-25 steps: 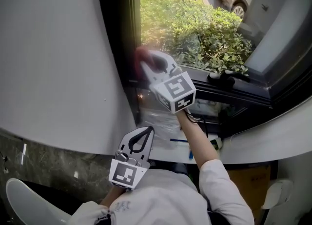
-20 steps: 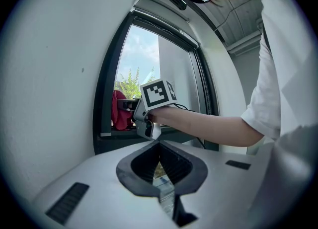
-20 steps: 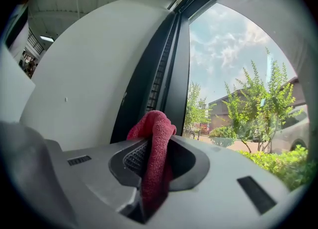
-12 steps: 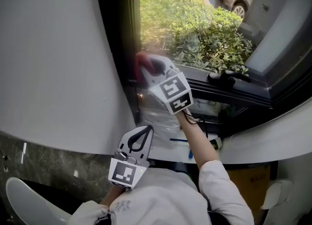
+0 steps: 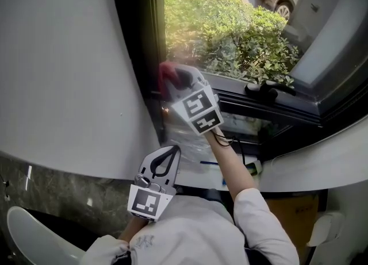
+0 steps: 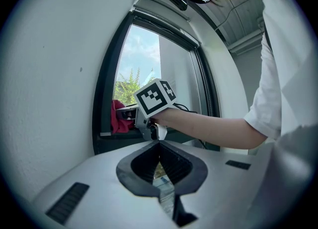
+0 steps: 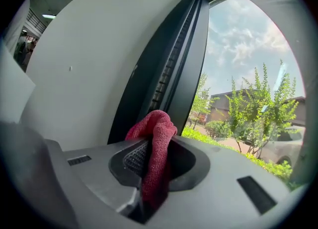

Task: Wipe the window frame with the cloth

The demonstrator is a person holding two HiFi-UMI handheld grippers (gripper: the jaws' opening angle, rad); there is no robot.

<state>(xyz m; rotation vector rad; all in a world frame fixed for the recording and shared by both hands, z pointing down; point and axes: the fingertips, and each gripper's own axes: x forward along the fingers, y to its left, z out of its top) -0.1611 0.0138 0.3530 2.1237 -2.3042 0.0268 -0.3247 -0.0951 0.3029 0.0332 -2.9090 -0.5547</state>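
Pinching the cloth (image 7: 155, 146) beside the window frame (image 7: 175, 71) is the right gripper (image 5: 178, 78); jaws of the left gripper (image 5: 173, 153) meet.

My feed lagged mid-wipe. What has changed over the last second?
The right hand-held gripper has edged slightly left, carrying the red cloth closer to the dark upright of the window frame. It stays shut on the cloth. The left hand-held gripper has not moved: shut, empty, held low near the person's body.
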